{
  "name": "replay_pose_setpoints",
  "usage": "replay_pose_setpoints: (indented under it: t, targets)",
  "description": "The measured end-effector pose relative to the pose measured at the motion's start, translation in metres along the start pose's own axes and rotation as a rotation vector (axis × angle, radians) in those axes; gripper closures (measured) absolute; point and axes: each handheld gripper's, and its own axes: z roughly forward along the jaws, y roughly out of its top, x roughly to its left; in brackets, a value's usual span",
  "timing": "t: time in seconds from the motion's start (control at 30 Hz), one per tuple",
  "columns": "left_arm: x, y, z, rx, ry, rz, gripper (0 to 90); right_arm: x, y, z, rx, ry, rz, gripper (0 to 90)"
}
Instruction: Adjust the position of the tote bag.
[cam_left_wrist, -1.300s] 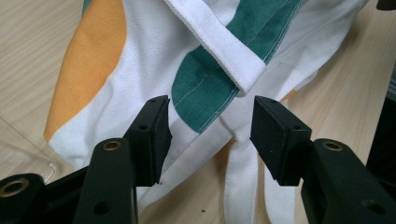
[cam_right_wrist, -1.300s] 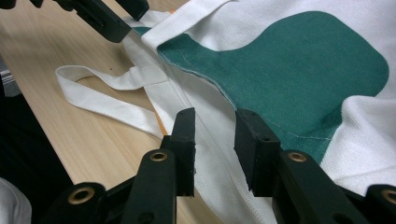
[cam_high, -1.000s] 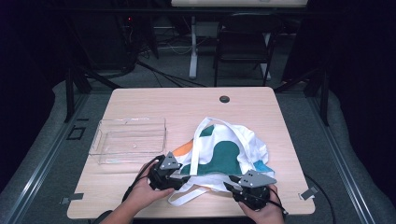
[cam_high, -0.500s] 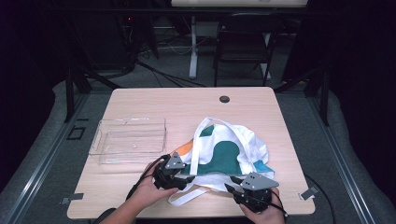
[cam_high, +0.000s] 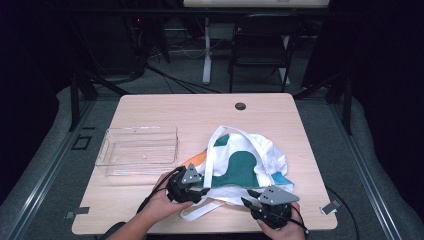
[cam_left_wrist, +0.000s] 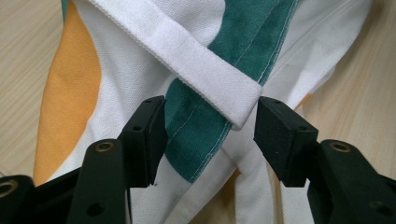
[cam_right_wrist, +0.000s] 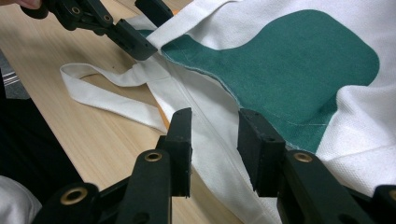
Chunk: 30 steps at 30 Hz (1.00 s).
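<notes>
Pale wood-grain table (cam_high: 150, 210), woven canvas tote bag (cam_high: 250, 165), left claw (cam_left_wrist: 210, 135) open astride its strap, right claw (cam_right_wrist: 215, 140) open over hem

**Materials rundown, nothing fancy**

Tote bag (cam_high: 247, 162): woven canvas cloth, matt, slightly rough weave, green and orange patches stitched flat. Strap (cam_left_wrist: 187, 56): thicker ribbed cotton webbing. Table (cam_high: 165, 110): pale wood-grain laminate, smooth, low sheen. Tray (cam_high: 140, 150): clear glossy plastic. Left gripper (cam_left_wrist: 210, 135) pads: matt black plastic, brass-looking rivets.
</notes>
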Motion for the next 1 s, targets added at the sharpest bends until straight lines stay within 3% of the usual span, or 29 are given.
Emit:
replay_pose_setpoints:
  t: [0.1,0.2,0.5,0.77,1.0]
  targets:
    - [-0.0009,0.0006,0.0005,0.002,-0.029,-0.003,45.0,-0.0003,-0.0001,-0.0002,0.0,-0.002,0.002,65.5]
    - [-0.0028,0.0011,0.0014,0.005,-0.025,0.003,45.0,-0.0007,-0.0004,-0.0005,-0.002,-0.007,0.004,65.5]
    - [-0.004,0.0027,-0.0011,0.005,-0.066,0.009,48.6,-0.0024,-0.0008,-0.0009,-0.001,-0.005,0.01,65.2]
    - [-0.0024,0.0027,-0.0047,-0.012,-0.102,-0.014,52.9,-0.0027,-0.0012,-0.0012,-0.006,-0.004,0.012,65.1]
    - [-0.0024,0.0028,-0.0084,-0.037,-0.105,-0.015,58.4,-0.0031,-0.0015,-0.002,-0.01,0.0,0.013,64.8]
